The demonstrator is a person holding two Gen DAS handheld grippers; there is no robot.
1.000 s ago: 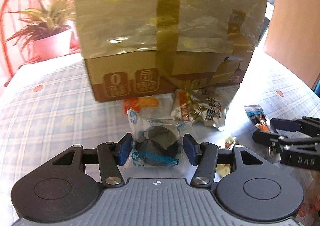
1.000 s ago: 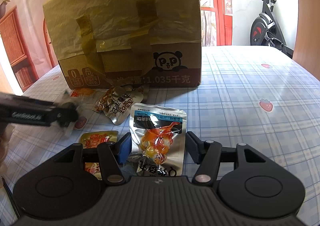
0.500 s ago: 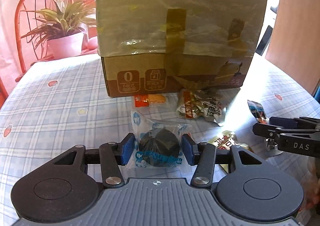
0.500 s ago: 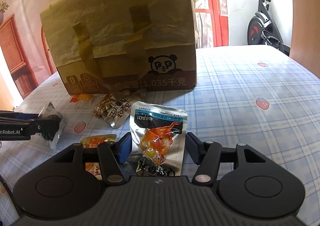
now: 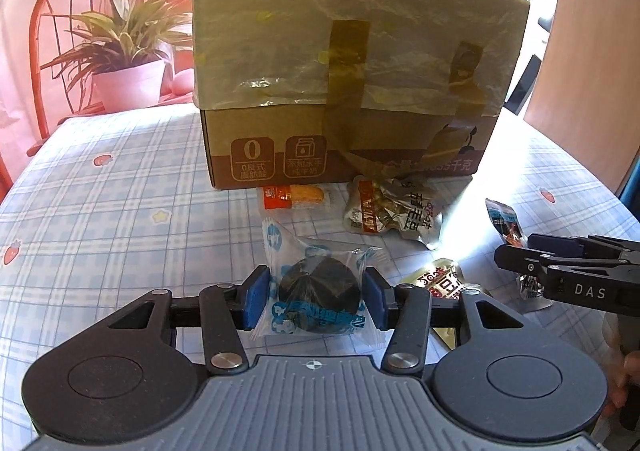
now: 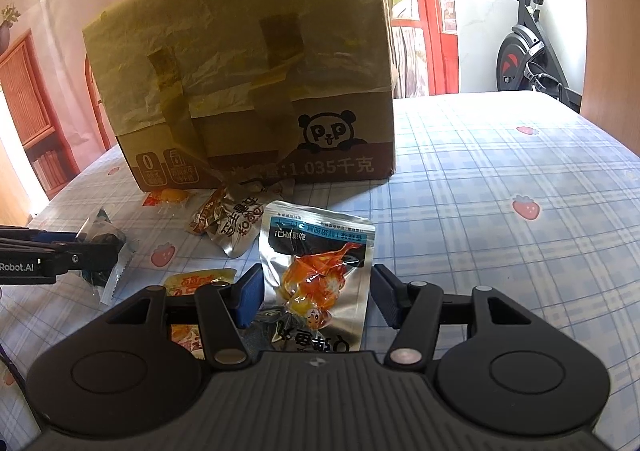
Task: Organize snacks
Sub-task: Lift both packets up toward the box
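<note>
Holding two snacks above the desk (image 5: 120, 187), we pinch a clear packet (image 5: 316, 291) with a dark round cake in the left gripper (image 5: 316, 301), and a silver pouch (image 6: 318, 275) in the right gripper (image 6: 316, 299), both jaws pressing near the box (image 6: 248, 83).

Left wrist fisheye low over the blue plaid tablecloth (image 5: 120, 219), facing the tape-patched brown cardboard box (image 5: 352, 63) close ahead, right wrist fisheye likewise, box (image 6: 248, 83) upper left of centre, both views sharing the box and the snack packets before it

table (image 6: 500, 171): checked cloth | on it: cardboard box (image 6: 248, 91); loose snack packets (image 5: 390, 211)
</note>
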